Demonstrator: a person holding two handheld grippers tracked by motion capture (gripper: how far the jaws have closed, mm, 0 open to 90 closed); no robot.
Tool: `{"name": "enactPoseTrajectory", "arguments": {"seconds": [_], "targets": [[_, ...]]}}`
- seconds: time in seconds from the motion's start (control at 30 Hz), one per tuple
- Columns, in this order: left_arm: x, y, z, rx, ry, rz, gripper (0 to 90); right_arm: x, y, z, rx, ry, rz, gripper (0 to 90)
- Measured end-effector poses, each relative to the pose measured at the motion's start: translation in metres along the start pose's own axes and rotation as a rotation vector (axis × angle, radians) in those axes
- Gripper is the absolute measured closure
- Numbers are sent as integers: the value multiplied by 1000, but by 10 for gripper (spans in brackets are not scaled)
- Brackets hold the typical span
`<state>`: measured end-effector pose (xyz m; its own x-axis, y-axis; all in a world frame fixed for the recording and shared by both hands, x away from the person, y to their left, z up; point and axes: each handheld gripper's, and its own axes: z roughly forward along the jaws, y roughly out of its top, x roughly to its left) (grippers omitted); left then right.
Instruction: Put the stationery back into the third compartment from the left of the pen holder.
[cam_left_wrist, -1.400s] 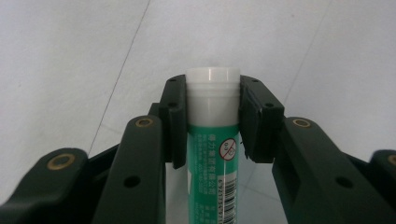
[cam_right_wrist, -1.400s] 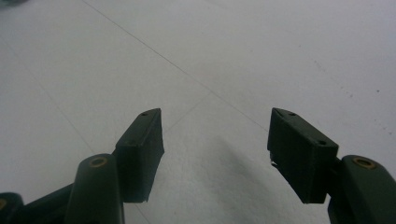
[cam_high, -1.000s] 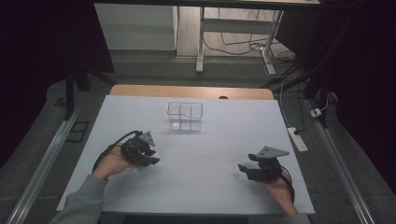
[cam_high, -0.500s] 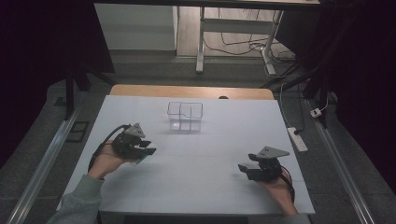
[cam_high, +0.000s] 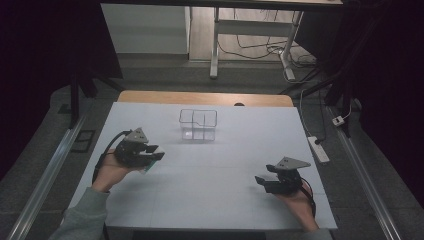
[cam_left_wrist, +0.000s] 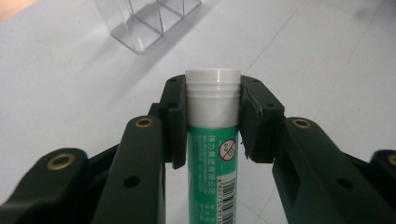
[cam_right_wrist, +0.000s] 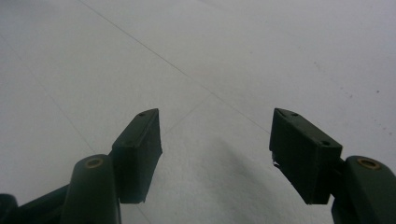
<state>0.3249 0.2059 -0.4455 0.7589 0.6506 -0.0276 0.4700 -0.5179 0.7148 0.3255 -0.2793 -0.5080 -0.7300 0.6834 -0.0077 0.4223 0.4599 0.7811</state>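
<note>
White tabletop (cam_high: 210, 175) in a dim room, left claw (cam_left_wrist: 212, 123) raised off it near the left edge, clenched on a green white-capped tube (cam_left_wrist: 212, 140), clear divided box (cam_high: 198, 125) beyond, right claw (cam_right_wrist: 215, 154) spread wide, empty, low at the right.

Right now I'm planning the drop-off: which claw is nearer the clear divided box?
Left. The left claw sits just before the clear divided box; the right claw waits farther off.

The green tube (cam_left_wrist: 212, 154) runs off the bottom edge, so its lower end is cut off. Its small writing is too tiny to read.
</note>
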Motion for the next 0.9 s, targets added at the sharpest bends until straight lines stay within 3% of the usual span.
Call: {"name": "enactPoseTrajectory", "arguments": {"seconds": [0.27,0.6,0.7,0.9], "targets": [[0,1,-5,-67,9,-9,643,1,0,0,1,-1,-1,329],[5,9,-4,-185,13,-81,642,0,0,1,-1,12,-1,326],[6,16,1,-216,-36,-104,642,0,0,1,-4,14,-1,324],[-1,35,8,-227,-32,-62,642,0,0,0,-4,7,-2,324]]}}
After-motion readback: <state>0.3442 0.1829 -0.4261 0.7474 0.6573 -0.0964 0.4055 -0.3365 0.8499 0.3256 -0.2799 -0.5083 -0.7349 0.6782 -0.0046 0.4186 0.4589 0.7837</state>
